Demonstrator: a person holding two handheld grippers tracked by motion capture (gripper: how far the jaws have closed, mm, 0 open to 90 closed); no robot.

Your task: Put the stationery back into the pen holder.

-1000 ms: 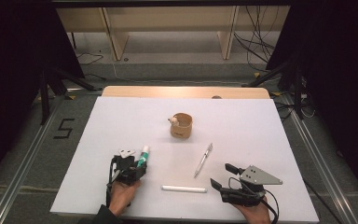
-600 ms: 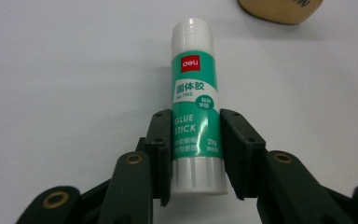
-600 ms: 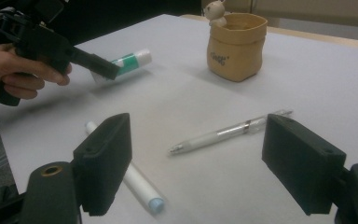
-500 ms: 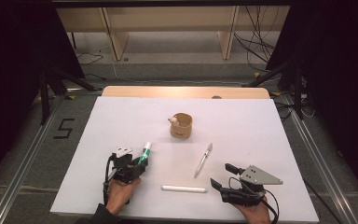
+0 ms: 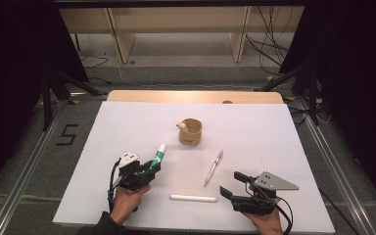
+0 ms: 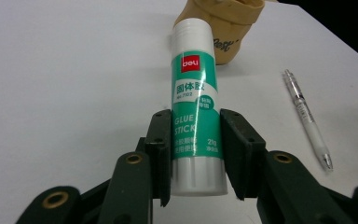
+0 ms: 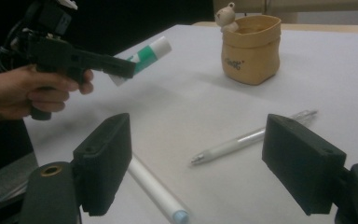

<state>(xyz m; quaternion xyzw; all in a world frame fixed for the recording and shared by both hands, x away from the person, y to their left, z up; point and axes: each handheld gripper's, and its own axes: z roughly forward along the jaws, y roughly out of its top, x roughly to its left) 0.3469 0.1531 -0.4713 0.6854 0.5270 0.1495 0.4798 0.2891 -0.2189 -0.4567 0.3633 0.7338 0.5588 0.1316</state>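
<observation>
My left gripper (image 5: 149, 169) is shut on a green and white glue stick (image 5: 159, 155), lifted off the white table and tilted up toward the far side. Its pads clamp the stick's lower part (image 6: 196, 140) in the left gripper view. A tan pouch-like cup (image 5: 190, 131) with a small bear figure on its rim stands mid-table. A clear pen (image 5: 213, 167) lies right of centre, and a white marker (image 5: 193, 198) lies near the front edge. My right gripper (image 5: 230, 186) rests low at the front right, open and empty, its jaws wide apart (image 7: 200, 172).
The white tabletop (image 5: 274, 142) lies over a wooden table whose far edge (image 5: 196, 96) shows beyond it. Dark curtains, stands and cables surround the table on the floor.
My left gripper has lifted the glue stick slightly and tilted it more upright toward the cup. The right gripper has stayed still.
</observation>
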